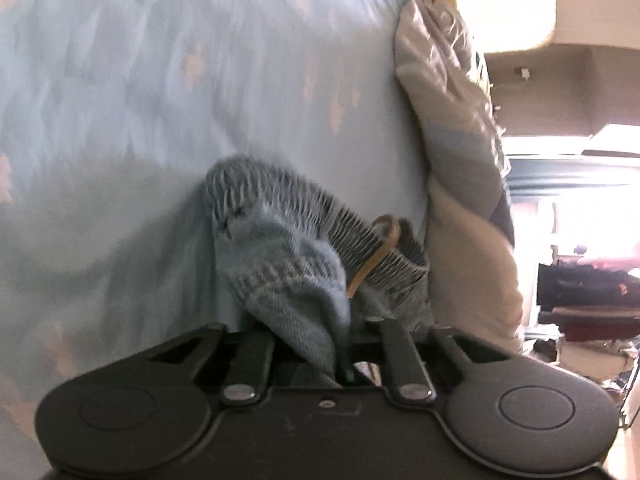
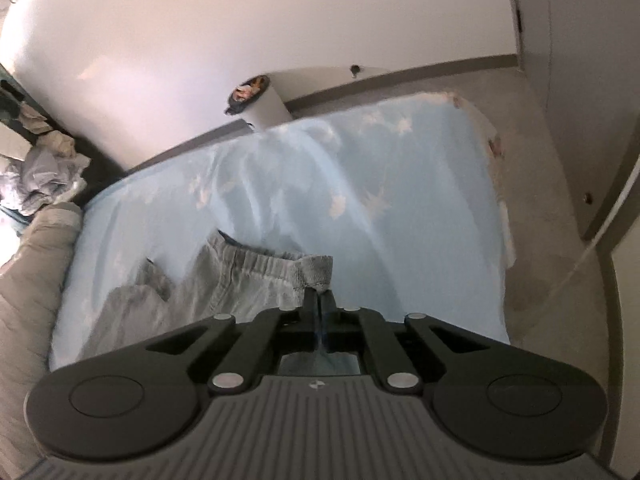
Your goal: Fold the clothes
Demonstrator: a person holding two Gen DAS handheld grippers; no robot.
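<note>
We are gripping the grey-blue cotton trousers with the ribbed elastic waistband [image 1: 280, 264] at both waistband corners, and they are lying on the pale blue patterned bedsheet [image 1: 160, 100]. On the left, the left tongs [image 1: 340, 360] are clamped on a bunched fold of the waistband, beside the grey quilted duvet [image 1: 452, 160]. On the right, the right tongs [image 2: 319, 300] are pinching the other waistband corner, with the jaws almost together. We are judging this as the pick-up step. The next move is calling for an even lift and a spreading of both corners, so the legs are hanging flat.
</note>
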